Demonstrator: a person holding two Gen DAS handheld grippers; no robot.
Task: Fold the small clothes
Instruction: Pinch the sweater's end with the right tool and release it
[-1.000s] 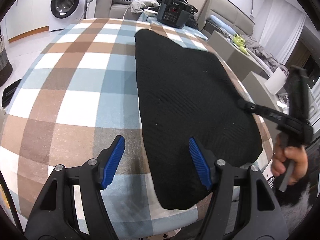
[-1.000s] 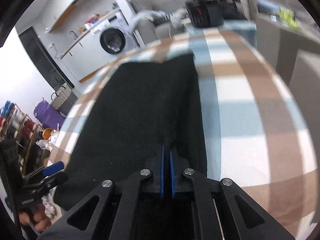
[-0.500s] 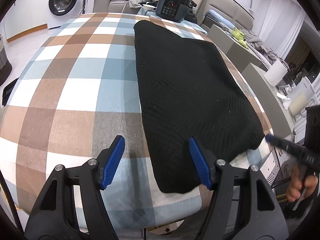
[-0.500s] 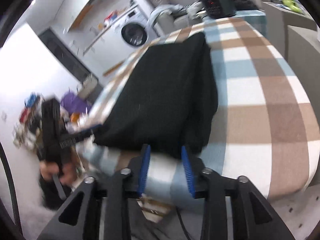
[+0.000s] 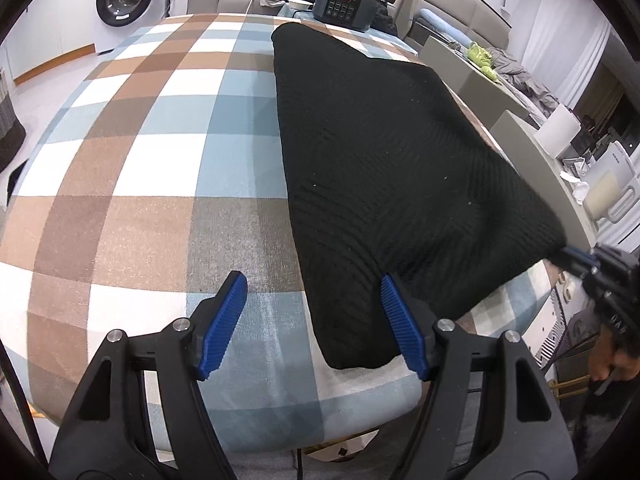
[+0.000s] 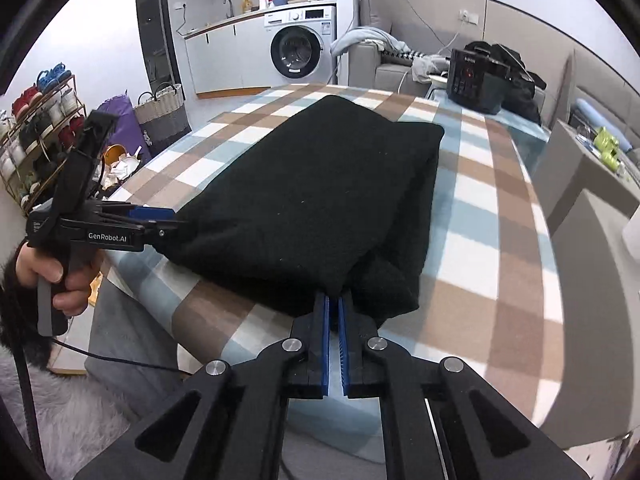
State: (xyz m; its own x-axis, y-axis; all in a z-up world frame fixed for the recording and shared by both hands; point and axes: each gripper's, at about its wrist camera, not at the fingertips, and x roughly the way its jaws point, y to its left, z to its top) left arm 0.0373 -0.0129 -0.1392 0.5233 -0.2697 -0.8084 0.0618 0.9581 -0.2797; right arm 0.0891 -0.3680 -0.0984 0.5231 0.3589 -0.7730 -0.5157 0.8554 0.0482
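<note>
Right gripper (image 6: 334,308) clamped on near corner of black garment (image 6: 312,200). Left gripper (image 5: 312,320) spread, jaws just widened, straddling garment's near left corner without pressing. Garment folded, flat on checked table (image 5: 140,160); cooker (image 5: 346,0) at far end.

Your garment (image 5: 384,168) is plain black knit, lying on a tablecloth (image 5: 152,168) checked in brown, pale blue and white. Both your grippers are black with ribbed blue pads (image 5: 224,324). The washing machine (image 6: 300,50) behind is white.
</note>
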